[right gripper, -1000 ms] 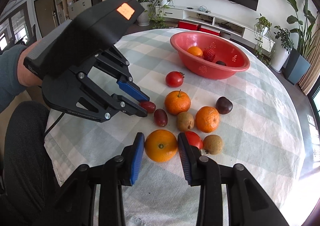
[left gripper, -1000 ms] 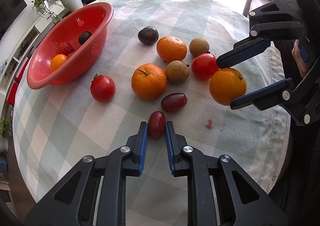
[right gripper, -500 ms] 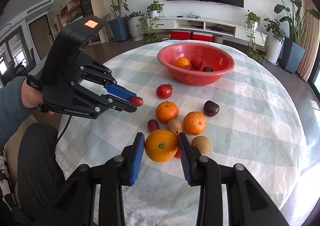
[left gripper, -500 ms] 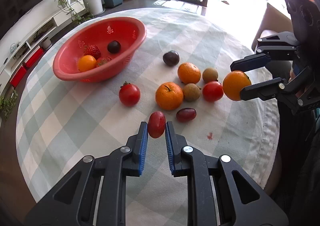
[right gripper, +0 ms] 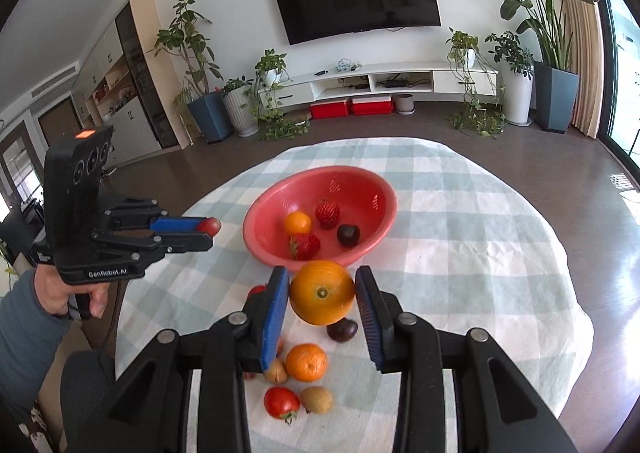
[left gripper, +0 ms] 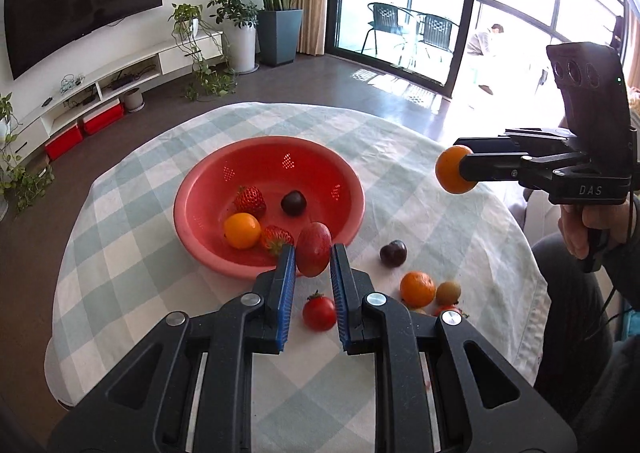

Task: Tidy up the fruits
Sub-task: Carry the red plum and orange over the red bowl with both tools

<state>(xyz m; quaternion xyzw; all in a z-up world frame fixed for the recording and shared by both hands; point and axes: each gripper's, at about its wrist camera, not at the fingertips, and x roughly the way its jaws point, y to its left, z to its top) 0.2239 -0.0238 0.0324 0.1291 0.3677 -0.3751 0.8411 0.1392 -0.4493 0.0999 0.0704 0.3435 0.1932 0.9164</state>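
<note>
My left gripper (left gripper: 313,253) is shut on a small oval red fruit (left gripper: 313,249), held in the air near the front rim of the red bowl (left gripper: 192,189). My right gripper (right gripper: 322,291) is shut on a large orange (right gripper: 322,292), held high over the table in front of the red bowl (right gripper: 372,241). The bowl holds two strawberries, a small orange and a dark plum. Each gripper shows in the other's view: the right one (left gripper: 456,175) with the orange, the left one (right gripper: 210,229) with the red fruit.
Loose fruit lies on the checked cloth (left gripper: 420,181): a red tomato (left gripper: 319,312), an orange (left gripper: 417,288), a dark plum (left gripper: 393,253), brown kiwis (right gripper: 316,399), another tomato (right gripper: 281,401). The round table's edge drops off to dark floor.
Both grippers have risen well above the table with their fruit and moved toward the red bowl, which now lies straight ahead of each.
</note>
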